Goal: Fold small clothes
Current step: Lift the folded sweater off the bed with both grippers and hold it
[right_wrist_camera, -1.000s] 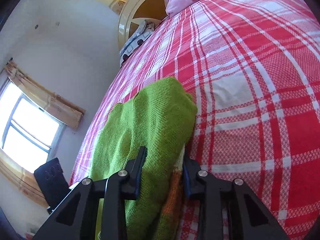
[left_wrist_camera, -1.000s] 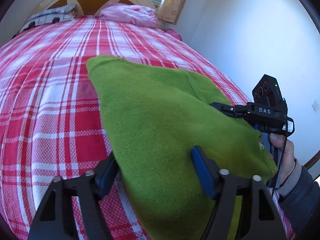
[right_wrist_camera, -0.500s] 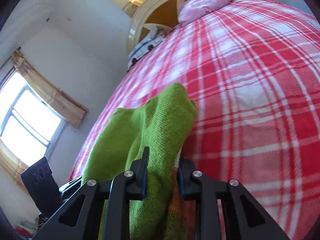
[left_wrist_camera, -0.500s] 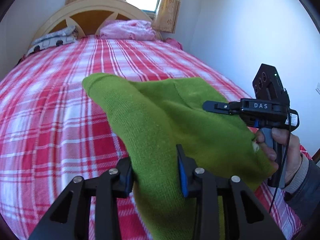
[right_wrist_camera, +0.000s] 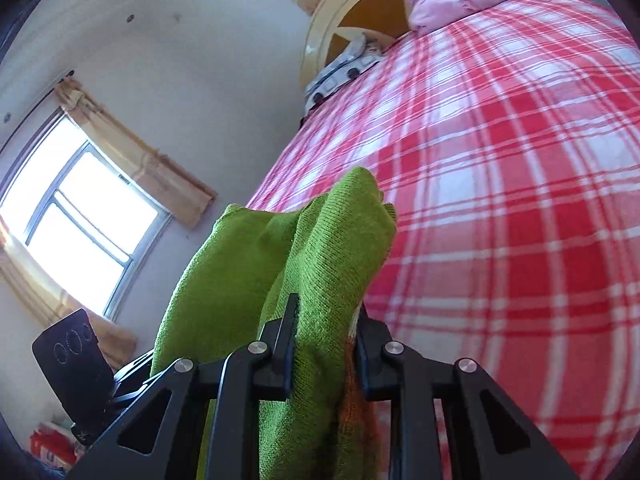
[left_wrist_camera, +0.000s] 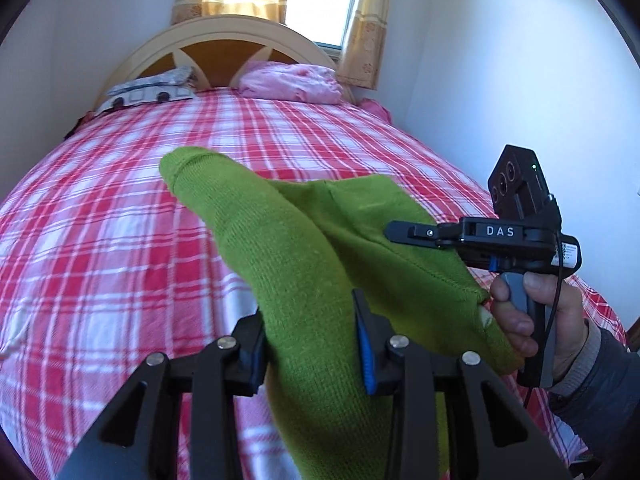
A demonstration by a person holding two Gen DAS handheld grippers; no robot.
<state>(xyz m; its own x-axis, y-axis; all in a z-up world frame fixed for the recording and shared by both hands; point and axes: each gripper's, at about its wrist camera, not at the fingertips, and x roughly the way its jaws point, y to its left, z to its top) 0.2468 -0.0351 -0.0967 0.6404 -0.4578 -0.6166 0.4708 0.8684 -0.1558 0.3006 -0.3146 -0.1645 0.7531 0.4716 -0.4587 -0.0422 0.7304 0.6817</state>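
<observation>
A green knitted garment hangs in the air over a bed spread with a red-and-white check cover, stretched between two hand-held grippers. The left gripper is clamped on one bunched edge of the knit, which fills the gap between its blue-padded fingers; its jaws have just been closing on the cloth. In that same view the right gripper reaches in from 3 o'clock, carried by a person's hand, its tip lying against the far part of the garment. Seen from its own camera, the right gripper pinches a thick fold of the same green knit, its jaws likewise just drawn tighter, with a strip of orange fabric showing beside the right finger.

The wool looks light, soft and floppy: it sags between the two holds and droops below them. A free end pokes up toward 11 o'clock in the left wrist view. Such cloth should neither slip nor break, but it stretches and bunches easily. Holds near opposite corners or seams would likely keep an edge straight for folding
</observation>
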